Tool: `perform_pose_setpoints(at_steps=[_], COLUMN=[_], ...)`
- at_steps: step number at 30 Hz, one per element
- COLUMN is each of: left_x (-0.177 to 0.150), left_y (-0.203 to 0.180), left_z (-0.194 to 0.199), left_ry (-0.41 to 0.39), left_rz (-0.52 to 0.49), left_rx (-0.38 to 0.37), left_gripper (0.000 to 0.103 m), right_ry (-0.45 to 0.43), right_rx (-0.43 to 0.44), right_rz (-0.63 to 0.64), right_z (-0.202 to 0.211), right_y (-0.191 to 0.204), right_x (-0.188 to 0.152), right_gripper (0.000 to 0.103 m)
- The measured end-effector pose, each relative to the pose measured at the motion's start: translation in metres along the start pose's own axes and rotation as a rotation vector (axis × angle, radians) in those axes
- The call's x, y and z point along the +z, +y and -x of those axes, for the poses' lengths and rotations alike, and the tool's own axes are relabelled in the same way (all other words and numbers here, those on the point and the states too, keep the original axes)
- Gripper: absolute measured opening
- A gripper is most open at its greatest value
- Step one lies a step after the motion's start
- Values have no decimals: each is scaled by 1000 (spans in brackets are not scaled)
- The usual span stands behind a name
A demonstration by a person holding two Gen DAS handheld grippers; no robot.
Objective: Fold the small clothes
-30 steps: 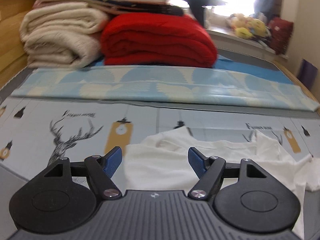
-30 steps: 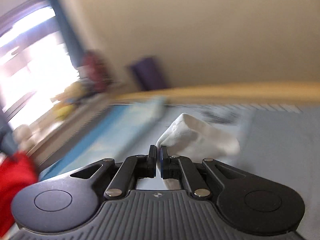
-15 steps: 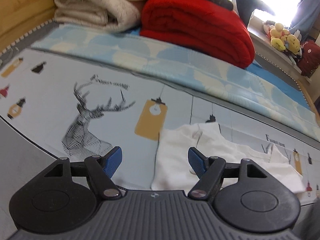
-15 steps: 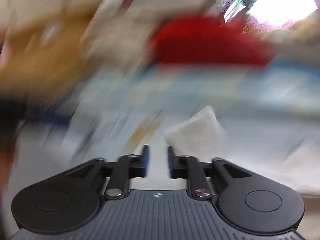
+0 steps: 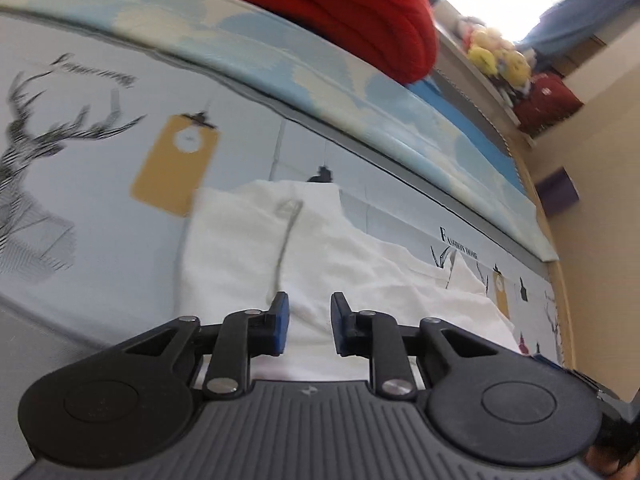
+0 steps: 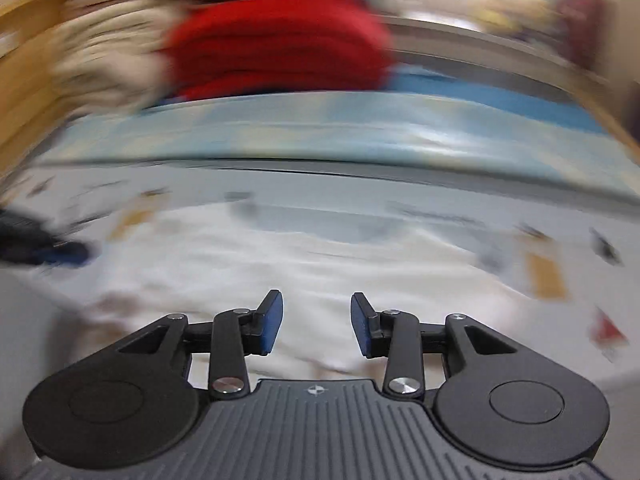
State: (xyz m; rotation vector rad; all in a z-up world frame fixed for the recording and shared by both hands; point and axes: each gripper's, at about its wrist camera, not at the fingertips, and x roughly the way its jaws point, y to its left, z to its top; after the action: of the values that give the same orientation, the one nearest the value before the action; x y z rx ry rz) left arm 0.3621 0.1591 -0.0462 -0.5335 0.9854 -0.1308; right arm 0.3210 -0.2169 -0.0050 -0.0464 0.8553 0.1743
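A small white garment (image 5: 320, 252) lies crumpled on the printed bed sheet (image 5: 100, 184). My left gripper (image 5: 307, 322) hovers low over the garment's near edge, jaws partly open with white cloth showing between them, holding nothing. In the blurred right wrist view the white garment (image 6: 304, 264) spreads across the sheet. My right gripper (image 6: 316, 322) is open and empty just above its near part.
A folded red blanket (image 5: 360, 12) and a pale blue patterned cloth (image 5: 280, 68) lie at the back of the bed; the red blanket (image 6: 276, 44) and cream blankets (image 6: 108, 64) show in the right view. Soft toys (image 5: 496, 56) sit by the window. The left gripper's dark shape (image 6: 36, 240) is at the left.
My right gripper let go of the white cloth, opened wide and swung over the garment. My left gripper narrowed its jaws and moved over the garment.
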Motion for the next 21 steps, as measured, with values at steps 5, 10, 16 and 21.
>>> perform_pose_setpoints(at_steps=[5,10,16,21], left_x=[-3,-5,-7,9], left_y=[1,9,6,-12], left_z=[-38,-66,-76,-35], left_ry=[13,41,29,-90], left_rz=[40,51,11,-19], left_rx=[39,70,92,44], left_gripper=[26,26,18,6], right_ry=[78,142,153,152], right_rx=[-113,-139,-147,-190], right_rz=[-28,64,145,211], right_z=[-16,-34,-58,-67], right_y=[-55,-73,-70,-64], right_x=[-18,-39,-49,-52], right_gripper=[39,40,40,6])
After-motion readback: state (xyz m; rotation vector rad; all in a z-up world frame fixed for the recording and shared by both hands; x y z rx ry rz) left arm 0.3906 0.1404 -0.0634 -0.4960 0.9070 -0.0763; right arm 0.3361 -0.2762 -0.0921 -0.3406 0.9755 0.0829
